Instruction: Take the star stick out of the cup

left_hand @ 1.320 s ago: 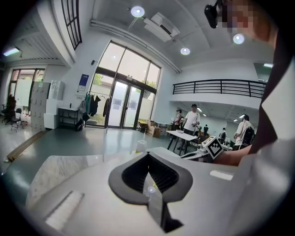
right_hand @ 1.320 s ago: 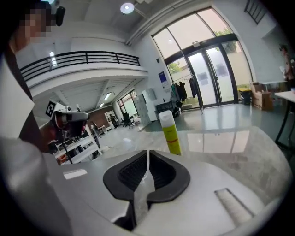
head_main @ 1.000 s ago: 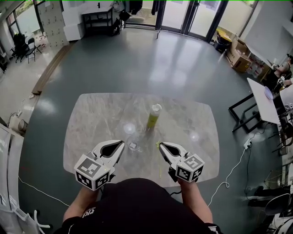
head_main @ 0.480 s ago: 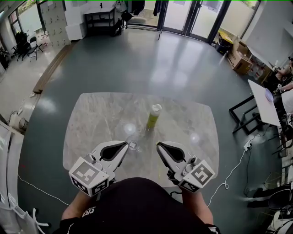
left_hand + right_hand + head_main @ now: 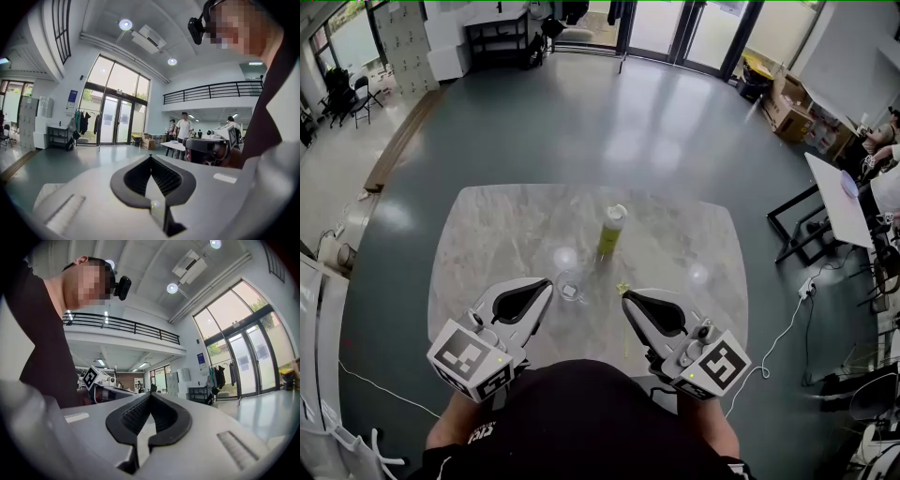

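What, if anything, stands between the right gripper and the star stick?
Nothing visible. The star stick seems to lie on the table right beside the tip of the shut right gripper, outside the cup. The bottle stands farther back, clear of both.

The yellow star stick (image 5: 624, 319) lies flat, out of the clear cup (image 5: 570, 286), just beside it.

The pale marble-patterned table top (image 5: 506, 234) reads to me as polished stone, throwing back lamp glare, and the grey floor (image 5: 581, 122) is just as glossy. The small clear cup (image 5: 571, 286) looks like glass, though from this height it could be plastic. The white left gripper (image 5: 151, 158) and white right gripper (image 5: 150, 395) have smooth matt plastic shells with black ribbed pads.
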`<state>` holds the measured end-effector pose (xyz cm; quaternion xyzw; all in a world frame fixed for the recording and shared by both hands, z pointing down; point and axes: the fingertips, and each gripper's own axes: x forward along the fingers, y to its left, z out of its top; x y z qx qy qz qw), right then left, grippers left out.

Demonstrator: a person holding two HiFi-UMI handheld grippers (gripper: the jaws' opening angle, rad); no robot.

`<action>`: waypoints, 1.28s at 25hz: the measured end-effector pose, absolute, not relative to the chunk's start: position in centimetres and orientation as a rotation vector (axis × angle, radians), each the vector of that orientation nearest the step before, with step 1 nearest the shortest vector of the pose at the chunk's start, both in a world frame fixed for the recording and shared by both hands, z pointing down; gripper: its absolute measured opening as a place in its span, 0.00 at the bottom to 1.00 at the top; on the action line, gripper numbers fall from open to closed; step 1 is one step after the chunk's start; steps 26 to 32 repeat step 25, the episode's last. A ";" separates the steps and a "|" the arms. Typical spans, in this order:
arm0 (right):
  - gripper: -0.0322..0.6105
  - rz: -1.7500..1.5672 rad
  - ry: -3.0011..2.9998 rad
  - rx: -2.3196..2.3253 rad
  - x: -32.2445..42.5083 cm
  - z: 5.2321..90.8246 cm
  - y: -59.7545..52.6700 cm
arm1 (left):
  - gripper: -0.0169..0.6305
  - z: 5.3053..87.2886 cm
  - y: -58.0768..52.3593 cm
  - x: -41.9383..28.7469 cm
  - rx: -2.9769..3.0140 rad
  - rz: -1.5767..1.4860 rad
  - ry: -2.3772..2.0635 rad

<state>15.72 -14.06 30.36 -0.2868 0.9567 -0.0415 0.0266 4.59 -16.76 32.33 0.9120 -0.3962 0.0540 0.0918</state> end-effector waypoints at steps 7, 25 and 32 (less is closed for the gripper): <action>0.07 -0.139 2.959 -0.901 15.9 31.0 -14.2 | 0.03 33.0 -16.9 4.0 2.692 0.161 -1.192; 0.07 -0.191 2.967 -0.928 15.0 32.1 -13.8 | 0.03 33.3 -16.5 3.8 2.691 0.163 -1.161; 0.07 -0.191 2.967 -0.928 15.0 32.1 -13.8 | 0.03 33.3 -16.5 3.8 2.691 0.163 -1.161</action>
